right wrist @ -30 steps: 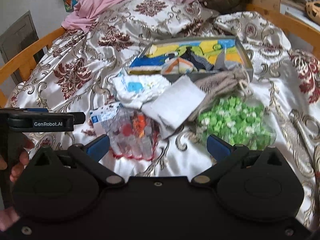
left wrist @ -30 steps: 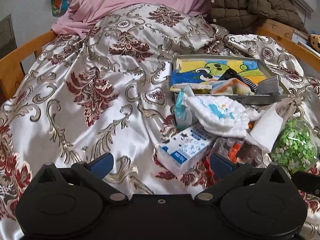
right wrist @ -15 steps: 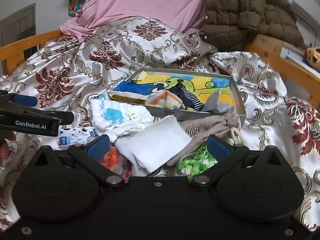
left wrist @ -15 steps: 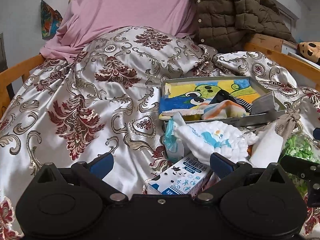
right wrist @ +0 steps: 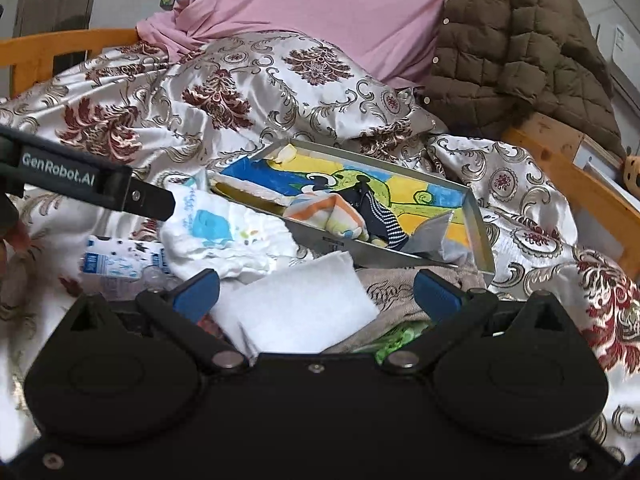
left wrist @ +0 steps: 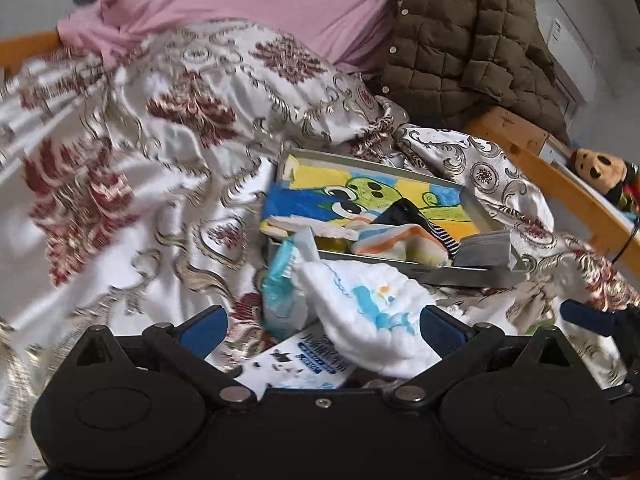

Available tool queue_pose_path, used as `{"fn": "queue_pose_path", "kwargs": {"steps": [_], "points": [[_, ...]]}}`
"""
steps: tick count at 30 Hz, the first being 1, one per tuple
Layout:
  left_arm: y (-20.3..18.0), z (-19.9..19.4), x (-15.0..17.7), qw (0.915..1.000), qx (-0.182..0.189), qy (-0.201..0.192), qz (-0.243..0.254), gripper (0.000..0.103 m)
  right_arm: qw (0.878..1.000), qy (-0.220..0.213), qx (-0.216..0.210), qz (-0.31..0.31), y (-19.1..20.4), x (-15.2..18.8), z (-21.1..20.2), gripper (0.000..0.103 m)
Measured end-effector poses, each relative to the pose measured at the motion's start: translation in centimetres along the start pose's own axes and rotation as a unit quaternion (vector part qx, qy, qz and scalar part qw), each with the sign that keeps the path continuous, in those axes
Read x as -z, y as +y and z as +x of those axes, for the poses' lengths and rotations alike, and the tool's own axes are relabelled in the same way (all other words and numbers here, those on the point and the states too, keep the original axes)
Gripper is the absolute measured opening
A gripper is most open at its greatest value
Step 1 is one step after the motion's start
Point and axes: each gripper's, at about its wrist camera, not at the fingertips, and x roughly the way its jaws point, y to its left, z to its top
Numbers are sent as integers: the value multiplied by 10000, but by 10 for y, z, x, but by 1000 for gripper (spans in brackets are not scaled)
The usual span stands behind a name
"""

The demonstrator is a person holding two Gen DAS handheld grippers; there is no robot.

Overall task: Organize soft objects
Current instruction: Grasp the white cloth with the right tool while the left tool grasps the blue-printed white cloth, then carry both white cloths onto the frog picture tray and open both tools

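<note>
On the bed, over the satin bedspread (left wrist: 120, 208), the left tool (left wrist: 322, 326) hangs with its blue pads spread wide and nothing between them, low over the near end of a heap of soft things. Leftmost in that heap is a pale blue tissue pack (left wrist: 284, 280), light and crinkly and probably slippery in its wrapper; just below it a printed carton (left wrist: 296, 364) pokes out, stiffer than the rest. Next comes the white cloth with blue print (left wrist: 368, 312), rumpled and limp, lying partly between the left tool's pads; it should bunch easily, so a pinch on a raised fold near its middle looks safest. Behind the heap sits a shallow metal tray (right wrist: 478, 220), tilted on the bedding and lined with a cartoon-print towel (right wrist: 280, 176); inside it lie an orange-striped cloth (right wrist: 332, 212), a dark striped sock (right wrist: 380, 216) and a grey folded piece (right wrist: 432, 232). Further right, the right tool (right wrist: 316, 290) is likewise wide open and empty, poised above a folded white pad (right wrist: 296, 308) which overlaps a beige drawstring bag (right wrist: 392, 288); both seem light and yielding, and green contents (right wrist: 396, 338) show beneath the bag.
</note>
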Motion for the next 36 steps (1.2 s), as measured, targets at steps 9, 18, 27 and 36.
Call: {"fn": "queue_pose_path", "kwargs": {"steps": [9,18,27,36], "points": [[12,19,-4,9968,439,257,-624,86,9993,189,-56,324,-8,-4,30,94],[15,32,-3,9906,705,619,-992,57,9972,409,-193,591,-11,0,44,66],[15,35,-2,9908,755,657,-906,26,9969,503,-263,539,-6,0,49,48],[5,25,-6,9948,675,490,-585,8,9976,515,-226,399,-6,-1,46,9]]}}
